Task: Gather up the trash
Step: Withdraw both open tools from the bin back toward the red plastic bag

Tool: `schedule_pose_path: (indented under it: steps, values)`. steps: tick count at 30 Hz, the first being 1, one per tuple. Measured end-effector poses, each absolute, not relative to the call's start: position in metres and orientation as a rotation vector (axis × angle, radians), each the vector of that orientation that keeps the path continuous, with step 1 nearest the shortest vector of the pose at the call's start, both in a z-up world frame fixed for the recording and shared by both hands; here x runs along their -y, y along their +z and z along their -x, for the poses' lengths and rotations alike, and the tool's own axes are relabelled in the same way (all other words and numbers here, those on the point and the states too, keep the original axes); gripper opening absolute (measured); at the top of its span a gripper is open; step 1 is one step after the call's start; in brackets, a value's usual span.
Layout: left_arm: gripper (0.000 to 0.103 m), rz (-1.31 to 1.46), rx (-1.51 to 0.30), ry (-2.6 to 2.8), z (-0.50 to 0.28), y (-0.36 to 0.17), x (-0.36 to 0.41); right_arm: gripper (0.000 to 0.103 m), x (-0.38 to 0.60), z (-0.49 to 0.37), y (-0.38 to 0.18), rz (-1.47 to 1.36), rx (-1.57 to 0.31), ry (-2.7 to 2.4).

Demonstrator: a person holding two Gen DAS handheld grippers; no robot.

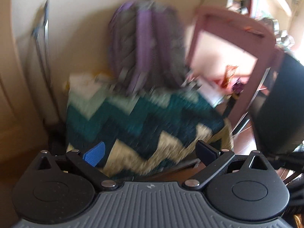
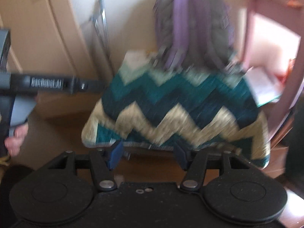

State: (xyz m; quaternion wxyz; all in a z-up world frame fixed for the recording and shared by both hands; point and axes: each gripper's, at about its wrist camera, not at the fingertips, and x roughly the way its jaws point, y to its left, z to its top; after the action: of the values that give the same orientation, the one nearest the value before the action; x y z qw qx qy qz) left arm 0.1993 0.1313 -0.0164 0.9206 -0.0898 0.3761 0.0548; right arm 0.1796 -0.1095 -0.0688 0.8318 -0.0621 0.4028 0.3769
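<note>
Although both wrist views are smeared with motion blur, the room reads clearly enough: a cream wall [image 1: 79, 38] runs behind everything, with pale cabinet doors [image 2: 38, 28] on the left and a brown wooden floor [image 2: 57, 133] below. A grey and purple backpack [image 1: 146, 45] stands upright against the wall. In front of it, touching its lower edge, lies a cushion [image 2: 171, 110] with teal, dark blue and beige zigzag bands. To the right stands a pink frame [image 1: 228, 43], perhaps part of a child's chair or easel, though the blur leaves that uncertain. Low inside it sit white papers [image 2: 266, 87] and some small red and orange scraps [image 1: 230, 76], which may be the trash; no bin or bag can be picked out.

The left gripper [image 1: 150, 152] hangs over the near edge of the cushion with its fingers spread wide and nothing between them. The right gripper [image 2: 148, 153] is also parted, somewhat narrower, and carries nothing; its blue pads [image 2: 115, 155] sit just before the cushion's front hem. In the right wrist view the left gripper's handle shows at the left edge.
</note>
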Motion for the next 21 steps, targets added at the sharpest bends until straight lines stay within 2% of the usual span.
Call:
schedule_pose_path:
  steps: [10, 17, 21]
  values:
    - [0.102, 0.438, -0.998, 0.261, -0.199, -0.144, -0.199, 0.058, 0.037, -0.162, -0.205, 0.264, -1.077, 0.941]
    - [0.102, 0.480, -1.162, 0.423, -0.220, -0.240, -0.204, 0.058, 0.001, -0.147, -0.309, 0.396, -1.299, 0.977]
    - [0.102, 0.498, -1.324, 0.471, -0.231, -0.309, -0.207, 0.058, -0.012, -0.133, -0.365, 0.466, -1.409, 0.967]
